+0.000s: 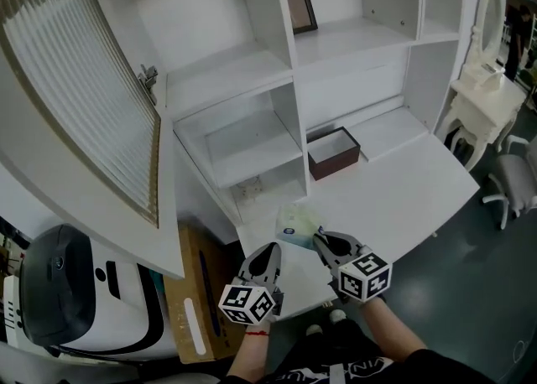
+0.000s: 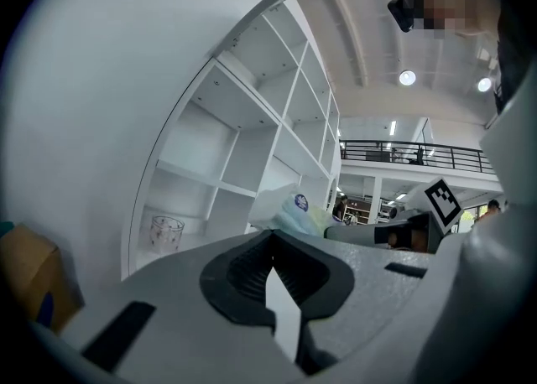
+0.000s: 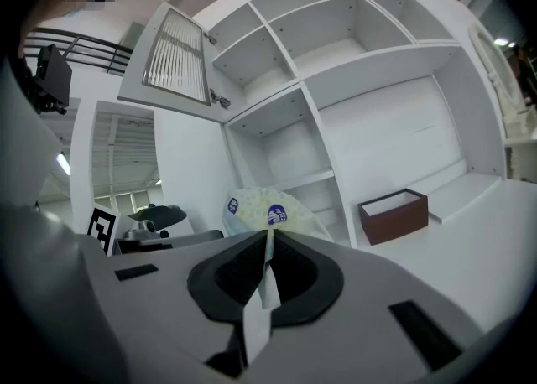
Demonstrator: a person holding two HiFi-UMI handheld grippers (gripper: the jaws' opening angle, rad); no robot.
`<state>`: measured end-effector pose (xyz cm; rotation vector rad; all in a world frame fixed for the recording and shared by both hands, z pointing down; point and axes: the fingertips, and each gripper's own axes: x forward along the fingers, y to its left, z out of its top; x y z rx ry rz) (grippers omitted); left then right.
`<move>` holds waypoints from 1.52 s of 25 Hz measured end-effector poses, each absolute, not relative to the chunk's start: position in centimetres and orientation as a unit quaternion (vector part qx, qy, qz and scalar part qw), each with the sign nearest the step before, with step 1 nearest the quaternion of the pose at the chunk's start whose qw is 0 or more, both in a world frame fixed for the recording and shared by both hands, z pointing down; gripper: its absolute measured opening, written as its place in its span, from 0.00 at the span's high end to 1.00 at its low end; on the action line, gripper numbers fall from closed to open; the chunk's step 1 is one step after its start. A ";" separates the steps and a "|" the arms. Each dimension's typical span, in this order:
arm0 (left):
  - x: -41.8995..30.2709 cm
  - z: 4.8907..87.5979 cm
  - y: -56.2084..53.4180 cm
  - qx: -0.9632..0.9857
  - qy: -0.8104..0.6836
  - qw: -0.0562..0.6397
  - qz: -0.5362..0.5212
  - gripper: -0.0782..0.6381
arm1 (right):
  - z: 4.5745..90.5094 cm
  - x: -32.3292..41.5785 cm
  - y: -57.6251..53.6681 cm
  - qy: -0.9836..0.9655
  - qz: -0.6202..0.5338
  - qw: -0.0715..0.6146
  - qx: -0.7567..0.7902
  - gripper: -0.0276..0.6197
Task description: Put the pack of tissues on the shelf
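Note:
The pack of tissues [image 1: 296, 226], pale green-white with blue round logos, is just above the front of the white desk top [image 1: 394, 181]. My right gripper [image 1: 320, 242] is shut on the edge of its wrapper. In the right gripper view the pack [image 3: 262, 210] bulges just past the closed jaws of the right gripper [image 3: 268, 236]. My left gripper [image 1: 270, 251] sits beside the pack on its left, shut and holding nothing. In the left gripper view its closed jaws are at the left gripper [image 2: 270, 246], with the pack [image 2: 294, 210] ahead to the right. The white shelf unit [image 1: 252, 122] rises behind the desk.
A brown open box [image 1: 333, 153] stands on the desk by the shelf. A picture frame [image 1: 300, 7] leans in an upper cubby. A louvered door [image 1: 84, 89] hangs open at left. A cardboard box [image 1: 197, 294] is on the floor below it. A white vanity [image 1: 487, 93] and chair [image 1: 513, 181] stand at right.

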<state>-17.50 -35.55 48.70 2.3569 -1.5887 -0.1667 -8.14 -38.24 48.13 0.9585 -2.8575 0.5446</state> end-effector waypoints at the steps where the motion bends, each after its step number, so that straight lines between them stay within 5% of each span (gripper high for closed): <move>1: -17.6 48.5 -36.0 0.818 -0.553 0.146 -0.060 0.88 | 47.6 -8.5 -38.9 -0.935 0.169 0.040 0.310 0.95; 38: -24.7 43.7 -50.1 0.753 -0.645 0.093 -0.093 0.88 | 41.1 -22.2 -55.4 -0.969 -0.056 0.112 0.213 0.95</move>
